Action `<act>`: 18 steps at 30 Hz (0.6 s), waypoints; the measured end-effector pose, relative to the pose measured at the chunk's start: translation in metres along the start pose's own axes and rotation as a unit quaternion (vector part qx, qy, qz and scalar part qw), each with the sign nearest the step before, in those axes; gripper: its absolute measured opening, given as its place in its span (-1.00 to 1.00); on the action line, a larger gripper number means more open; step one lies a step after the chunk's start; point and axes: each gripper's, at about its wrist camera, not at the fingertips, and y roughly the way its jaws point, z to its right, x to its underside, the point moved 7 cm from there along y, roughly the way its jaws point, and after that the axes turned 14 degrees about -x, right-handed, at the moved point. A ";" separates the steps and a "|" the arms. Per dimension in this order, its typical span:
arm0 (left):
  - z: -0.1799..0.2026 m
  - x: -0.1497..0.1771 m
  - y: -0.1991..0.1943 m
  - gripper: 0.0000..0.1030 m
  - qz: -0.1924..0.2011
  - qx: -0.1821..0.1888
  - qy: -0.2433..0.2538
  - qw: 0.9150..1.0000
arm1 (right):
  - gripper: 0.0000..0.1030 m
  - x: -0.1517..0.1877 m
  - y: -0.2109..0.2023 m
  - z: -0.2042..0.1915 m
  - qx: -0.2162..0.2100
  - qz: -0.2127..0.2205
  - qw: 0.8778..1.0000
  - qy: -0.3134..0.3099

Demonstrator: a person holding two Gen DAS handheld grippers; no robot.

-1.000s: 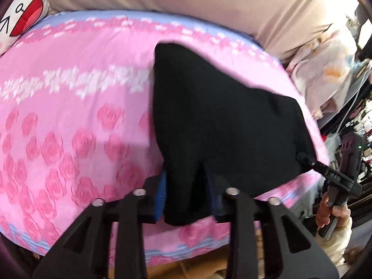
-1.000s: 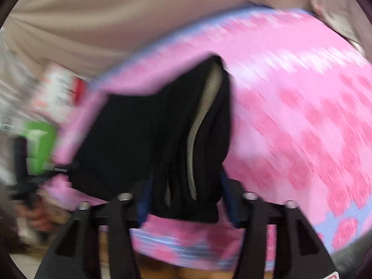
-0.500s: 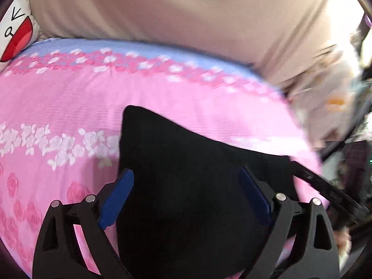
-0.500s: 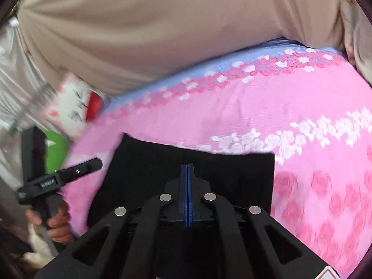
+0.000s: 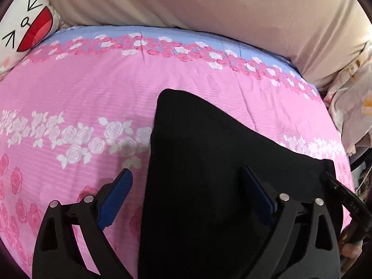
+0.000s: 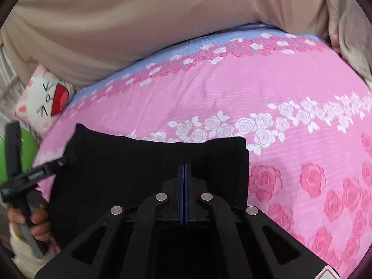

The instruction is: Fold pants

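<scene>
Pink rose-printed bedding [image 5: 97,88] stretches ahead of both my tools. Folded black pants [image 5: 209,162] lie just below them; my left gripper [image 5: 193,197] is spreading wide over the pants, my right gripper [image 6: 184,174] pressed together, empty.

No readable text: the lettering on the left gripper's [image 6: 34,174] black body is too small to make out.

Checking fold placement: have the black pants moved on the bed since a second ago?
Yes. The pants now lie flat, farther from the near bed edge, reaching the white rose band.
</scene>
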 end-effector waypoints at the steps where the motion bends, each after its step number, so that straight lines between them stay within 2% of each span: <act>1: -0.002 0.000 -0.010 0.76 0.005 0.000 0.004 1.000 | -0.90 0.000 -0.011 -0.005 -0.002 0.006 1.000 0.000; 2: -0.007 0.002 -0.026 0.76 0.020 0.002 0.011 1.000 | -0.81 0.000 -0.022 -0.013 -0.005 0.018 1.000 -0.009; 4: -0.019 0.008 -0.053 0.80 0.042 0.008 0.022 0.999 | -0.46 0.007 -0.049 -0.023 0.006 0.032 0.999 -0.031; 5: -0.025 0.015 -0.064 0.86 0.046 0.013 0.029 0.998 | -0.10 0.012 -0.058 -0.023 0.017 0.035 0.999 -0.032; 6: -0.030 0.022 -0.069 0.87 0.044 0.021 0.031 0.998 | -0.02 0.022 -0.068 -0.018 0.030 0.035 0.999 -0.028; 8: -0.039 0.043 -0.073 0.87 0.014 0.057 0.030 0.998 | 0.03 0.037 -0.073 -0.008 0.039 0.022 0.999 -0.018; 9: -0.041 0.054 -0.071 0.87 -0.003 0.074 0.027 0.997 | 0.13 0.050 -0.074 -0.002 0.037 0.009 0.999 -0.005; 11: -0.042 0.070 -0.064 0.87 -0.031 0.105 0.024 0.994 | 0.19 0.066 -0.071 0.007 0.012 -0.005 1.000 0.024; 14: -0.039 0.086 -0.054 0.87 -0.051 0.126 0.020 0.991 | 0.20 0.085 -0.064 0.013 -0.037 -0.023 0.997 0.068; 18: -0.025 0.098 -0.043 0.87 -0.087 0.192 0.007 0.977 | 0.29 0.098 -0.058 0.012 -0.081 -0.037 0.991 0.097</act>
